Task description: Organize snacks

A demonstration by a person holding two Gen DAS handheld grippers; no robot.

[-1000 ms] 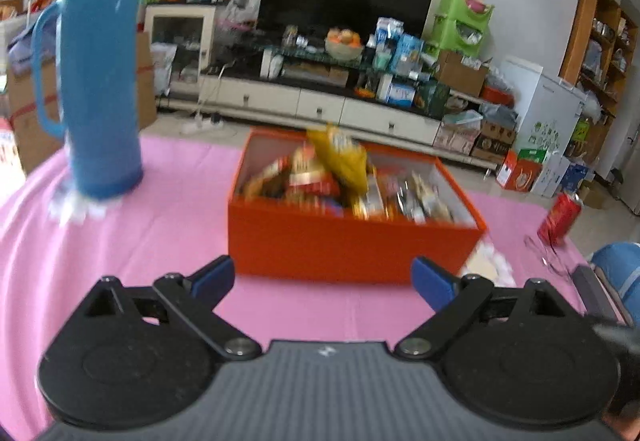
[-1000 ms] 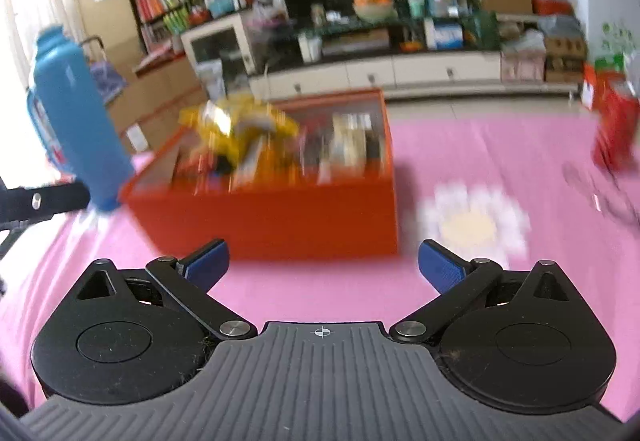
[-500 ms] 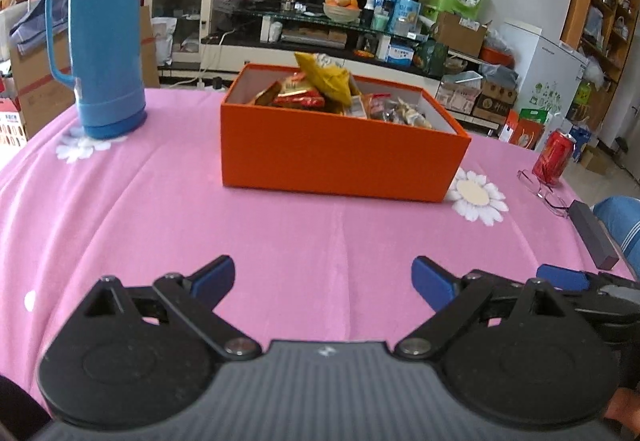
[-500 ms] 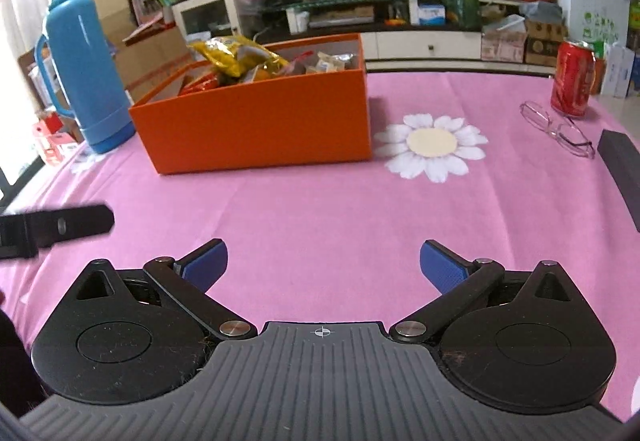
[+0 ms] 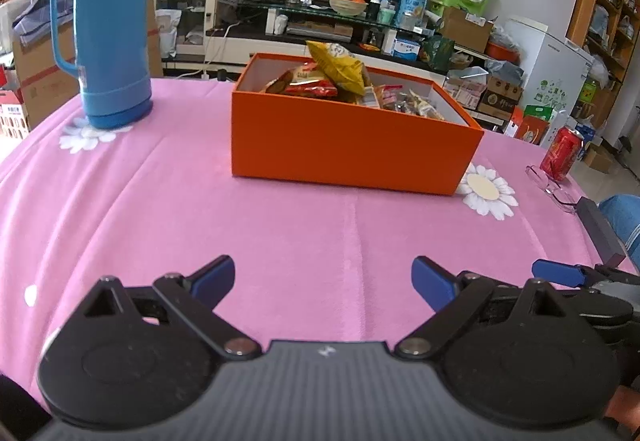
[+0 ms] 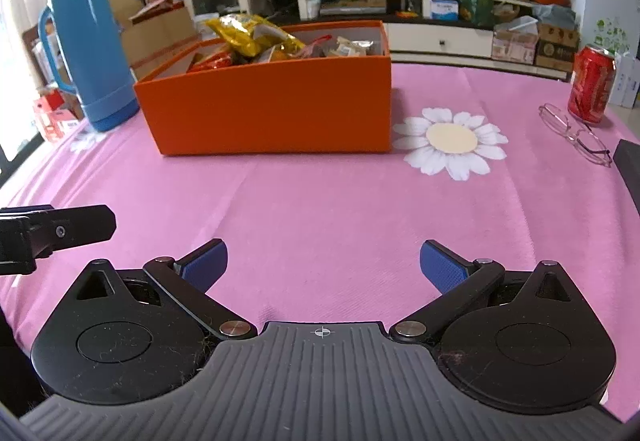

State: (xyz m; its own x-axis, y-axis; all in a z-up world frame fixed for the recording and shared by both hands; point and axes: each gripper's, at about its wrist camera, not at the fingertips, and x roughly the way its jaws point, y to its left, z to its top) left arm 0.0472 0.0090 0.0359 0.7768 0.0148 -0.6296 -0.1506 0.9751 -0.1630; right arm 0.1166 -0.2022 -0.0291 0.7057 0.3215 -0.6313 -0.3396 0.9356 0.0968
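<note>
On the pink tablecloth [image 5: 280, 225], well ahead of both tools, stands the orange box [image 5: 348, 143] that holds the snacks, its top open and its contents heaped above the rim. A yellow crisp bag [image 5: 340, 67] rides highest, leaning over a red foil packet [image 5: 310, 87], with smaller clear-wrapped packets [image 5: 416, 105] toward the far right end. The left gripper [image 5: 322, 279] hovers low over bare cloth with its jaws spread wide and nothing between them; the right gripper [image 6: 323, 261] is likewise wide apart and empty, and its blue pad shows at the right edge of the left wrist view. A blue thermos flask [image 5: 110, 25] stands to the left of the box, and a red drinks can [image 6: 592, 89] and a pair of glasses [image 6: 576, 133] lie well off to the right.

The packets look light, soft and crinkly, likely slippery on their foil faces and easy to crush, since crisps inside would break under a hard pinch. The best hold is probably the flat sealed seam at a bag's upper edge, which the yellow bag offers most openly. The box itself looks stiff cardboard, too broad for one jaw span, so it would need both tools at its end walls
</note>
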